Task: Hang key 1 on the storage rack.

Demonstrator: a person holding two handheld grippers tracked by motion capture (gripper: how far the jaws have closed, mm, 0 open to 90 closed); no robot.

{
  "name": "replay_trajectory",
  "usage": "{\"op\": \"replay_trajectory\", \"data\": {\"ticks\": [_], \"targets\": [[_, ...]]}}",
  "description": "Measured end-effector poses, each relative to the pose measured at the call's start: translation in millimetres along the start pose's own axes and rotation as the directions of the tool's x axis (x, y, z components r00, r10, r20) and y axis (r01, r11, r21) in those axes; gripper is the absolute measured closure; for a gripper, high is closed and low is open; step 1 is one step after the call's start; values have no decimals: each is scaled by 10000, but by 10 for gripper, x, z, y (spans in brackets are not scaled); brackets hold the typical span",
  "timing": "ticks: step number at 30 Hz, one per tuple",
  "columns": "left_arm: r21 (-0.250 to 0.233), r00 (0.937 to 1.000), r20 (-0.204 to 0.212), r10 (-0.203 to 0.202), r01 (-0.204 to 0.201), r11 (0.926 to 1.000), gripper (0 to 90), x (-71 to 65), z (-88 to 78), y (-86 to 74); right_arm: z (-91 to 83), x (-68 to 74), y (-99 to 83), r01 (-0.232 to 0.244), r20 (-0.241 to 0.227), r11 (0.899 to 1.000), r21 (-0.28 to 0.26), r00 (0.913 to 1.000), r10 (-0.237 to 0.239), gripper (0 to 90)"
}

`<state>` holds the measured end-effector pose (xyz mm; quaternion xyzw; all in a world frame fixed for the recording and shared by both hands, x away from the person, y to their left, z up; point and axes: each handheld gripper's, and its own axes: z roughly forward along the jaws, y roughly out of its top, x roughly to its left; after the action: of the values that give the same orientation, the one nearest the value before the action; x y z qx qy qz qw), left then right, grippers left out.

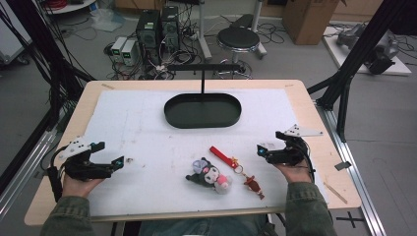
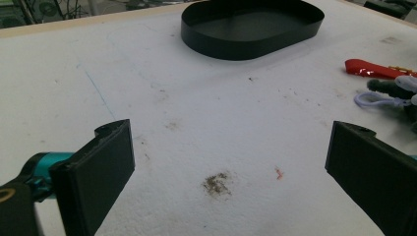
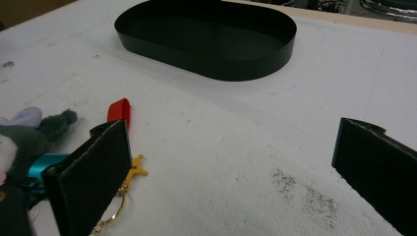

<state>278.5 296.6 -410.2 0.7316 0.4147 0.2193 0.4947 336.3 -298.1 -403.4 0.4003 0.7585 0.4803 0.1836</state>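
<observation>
White padding covers the tabletop [image 1: 137, 123], and an empty black oval tray [image 1: 202, 111] sits toward its far edge, about midway along. Near the front edge, right of the middle, lie a dark plush toy [image 1: 209, 175] and a red strap keychain [image 1: 223, 156] with a gold ring and a small brown charm; the two lie just beside each other, and whether they touch cannot be told. The strap's long axis runs diagonally, from its red end farther from the person down to the charm nearer the front edge and the right gripper [image 1: 264, 151]. That gripper rests just right of the keychain, jaws spread wide and holding nothing; in the right gripper view the red strap [image 3: 119, 109] and gold ring peek out beside its left jaw, so the pieces lie slightly off to one side of the gap, not between the pads. The left gripper [image 1: 118, 162] sits near the left edge, equally wide open and empty, well apart from the plush. The right hand is clearly nearer, and would likely need a small sideways shift to straddle the strap across its narrow width.
</observation>
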Motion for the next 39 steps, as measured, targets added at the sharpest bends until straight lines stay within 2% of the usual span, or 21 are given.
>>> {"op": "replay_trajectory", "data": {"ticks": [20,26,32,39], "targets": [[94,10000,-21,31,-31,10000,49,-4,16,1,-7,13,-5,33,23,9999,167,10000,-33,7],[96,10000,52,9,-9,10000,49,-12,19,1,21,29,-8,211,166,9993,307,9996,-216,6],[102,10000,69,34,-34,9999,49,-12,16,2,29,39,-11,112,144,9989,450,9998,-118,7],[146,10000,68,49,-50,9999,49,-6,21,1,67,85,10,470,100,9963,726,9988,-479,7]]}}
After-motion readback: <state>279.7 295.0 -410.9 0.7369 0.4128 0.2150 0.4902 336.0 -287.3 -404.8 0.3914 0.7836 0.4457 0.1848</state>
